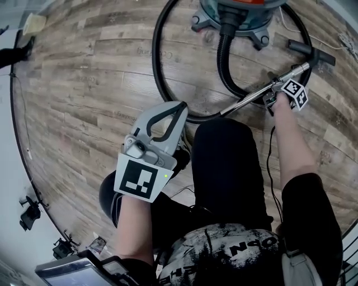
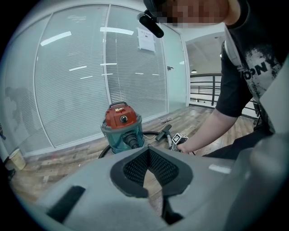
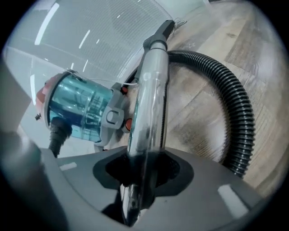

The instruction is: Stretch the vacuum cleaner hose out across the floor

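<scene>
Just in front of the vacuum canister (image 1: 235, 12), on the side nearer the person, the right gripper (image 1: 272, 97) has its jaws closed around the metal wand (image 1: 251, 96). The right gripper view shows the shiny tube (image 3: 149, 99) lying in the hollow of the dark pads with a pad pressed to each side of it. From that grip the wand runs up and away to a black floor nozzle (image 1: 313, 53) that lies on the floor to the right of the canister. The black ribbed hose (image 1: 158, 72) is not stretched out. It leaves the port on the canister's front and lies in a wide loop curled round the canister on the wooden floor (image 1: 84, 72), and one bend of it (image 3: 235, 108) arcs close beside the wand. The left gripper (image 1: 182, 106) hovers further from the canister than the right one and nearer the person's knee, pointing toward the machine (image 2: 121, 128). Its jaws are closed tip to tip with nothing held, and only floor shows through the diamond-shaped gap between the meshed pads (image 2: 160, 169). The left gripper is clear of the hose and the wand.
</scene>
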A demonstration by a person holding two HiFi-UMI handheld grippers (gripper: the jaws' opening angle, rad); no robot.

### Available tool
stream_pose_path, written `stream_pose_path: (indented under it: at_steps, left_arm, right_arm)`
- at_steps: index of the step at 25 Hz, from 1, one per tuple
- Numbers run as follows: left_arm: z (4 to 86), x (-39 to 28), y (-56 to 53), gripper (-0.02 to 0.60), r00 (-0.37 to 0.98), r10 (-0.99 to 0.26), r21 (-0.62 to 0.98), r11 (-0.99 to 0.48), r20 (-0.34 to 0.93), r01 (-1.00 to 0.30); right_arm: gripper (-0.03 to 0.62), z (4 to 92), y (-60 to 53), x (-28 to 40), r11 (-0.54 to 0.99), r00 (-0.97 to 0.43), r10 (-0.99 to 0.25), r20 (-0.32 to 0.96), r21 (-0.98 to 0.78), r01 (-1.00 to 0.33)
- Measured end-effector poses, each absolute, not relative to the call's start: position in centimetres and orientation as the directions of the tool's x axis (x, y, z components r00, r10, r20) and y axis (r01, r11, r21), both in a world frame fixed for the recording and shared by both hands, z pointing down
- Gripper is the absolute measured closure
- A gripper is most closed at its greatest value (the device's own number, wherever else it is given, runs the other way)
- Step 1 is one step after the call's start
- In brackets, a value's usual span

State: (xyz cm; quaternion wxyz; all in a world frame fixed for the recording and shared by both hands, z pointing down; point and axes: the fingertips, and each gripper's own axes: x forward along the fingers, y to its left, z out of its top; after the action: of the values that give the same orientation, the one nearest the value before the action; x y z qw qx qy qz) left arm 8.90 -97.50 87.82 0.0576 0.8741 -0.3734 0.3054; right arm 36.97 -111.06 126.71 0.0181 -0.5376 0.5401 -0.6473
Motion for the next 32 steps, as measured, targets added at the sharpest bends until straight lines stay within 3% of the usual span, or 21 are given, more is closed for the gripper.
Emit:
stream_pose_path:
  at_steps: [3,9,13,16,24,25,32]
  left_arm:
    - [87.6,9.3,-98.0,0.578,0.547,-0.616,-0.129,-0.722,0.567,-0.68]
    - [87.6,10.0,-98.8,0.578,0.573,-0.616,-0.134,-0.735,0.54,-0.665]
    - [87.3,10.6,-99.3,0.578,0.608,-0.62,-0.122,-0.743,0.496,-0.658]
    - [86.2,10.8,-100.4,0.577,0.649,-0.617,-0.091,-0.752,0.445,-0.653]
    - [77.1,10.1,-102.9,0.569,0.737,-0.534,0.075,-0.787,0.415,-0.612]
    - [75.6,10.0,-102.7,0.51,0.743,-0.51,0.098,-0.793,0.434,-0.602]
    - [63.2,11.0,-101.1,0.412,0.751,-0.427,0.109,-0.831,0.503,-0.546]
  right_arm:
    - [0.456,124.1,-112.1,36.5,-0.356,-0.432,-0.685,0.587,-0.787,-0.504]
    - [0.457,116.5,-113.9,35.5,-0.095,-0.477,-0.808,0.345,-0.876,-0.472]
    - [0.457,108.9,-114.2,34.1,0.1,-0.522,-0.842,0.134,-0.913,-0.396]
    - [0.458,102.9,-113.6,33.4,0.187,-0.521,-0.852,0.051,-0.9,-0.394]
    - [0.457,82.3,-112.8,30.6,0.327,-0.542,-0.84,0.003,-0.794,-0.513]
    - [0.457,79.4,-112.7,30.1,0.333,-0.544,-0.839,0.003,-0.788,-0.518]
    - [0.468,57.9,-112.7,25.8,0.433,-0.599,-0.797,-0.081,-0.768,-0.472]
